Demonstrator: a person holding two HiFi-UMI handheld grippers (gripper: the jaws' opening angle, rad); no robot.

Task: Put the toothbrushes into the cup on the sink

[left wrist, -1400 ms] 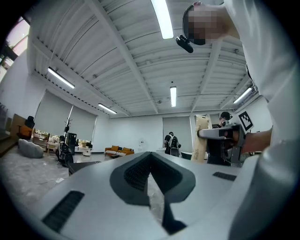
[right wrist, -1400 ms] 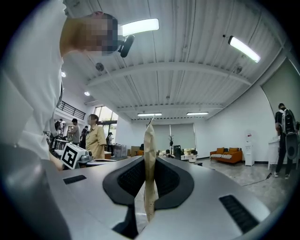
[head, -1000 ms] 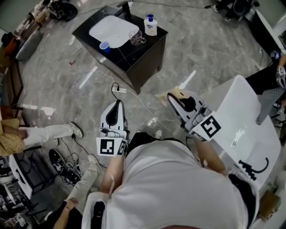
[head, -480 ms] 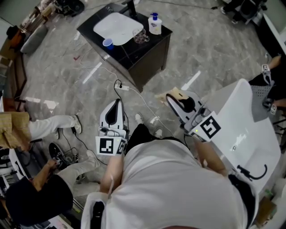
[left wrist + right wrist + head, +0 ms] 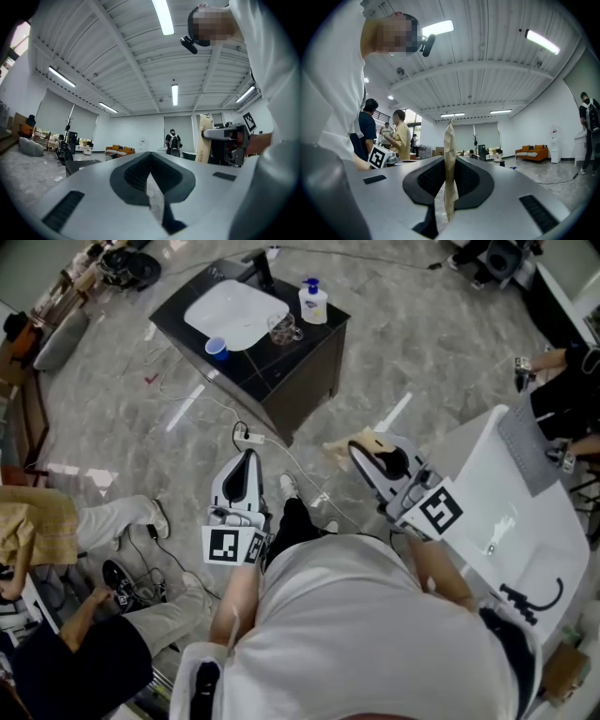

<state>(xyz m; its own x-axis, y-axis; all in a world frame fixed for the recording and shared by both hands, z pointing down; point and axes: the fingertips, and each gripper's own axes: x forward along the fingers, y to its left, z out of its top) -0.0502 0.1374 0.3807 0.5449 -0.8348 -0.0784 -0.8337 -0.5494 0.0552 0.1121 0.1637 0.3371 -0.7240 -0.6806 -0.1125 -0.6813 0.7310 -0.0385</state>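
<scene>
The black sink cabinet (image 5: 302, 360) with a white basin (image 5: 234, 310) stands far ahead of me across the floor. On its top sit a small blue cup (image 5: 217, 348), a clear glass cup (image 5: 281, 328) and a white soap bottle (image 5: 313, 301). My left gripper (image 5: 247, 457) is held low near my body, its jaws shut (image 5: 149, 174) with nothing between them. My right gripper (image 5: 362, 450) is shut on a thin tan sheet (image 5: 351, 441), which stands up edge-on between the pads (image 5: 449, 154). Both grippers are far from the sink.
A white table (image 5: 506, 512) stands close on my right, with a black hooked item (image 5: 536, 592) on it and a person (image 5: 562, 381) at its far side. A power strip and cable (image 5: 251, 435) lie on the floor ahead. People sit at the left (image 5: 103, 521).
Both grippers have kept their pose. The view has swung a little. A person in dark clothes has come in at lower left, and another now leans at the white table.
</scene>
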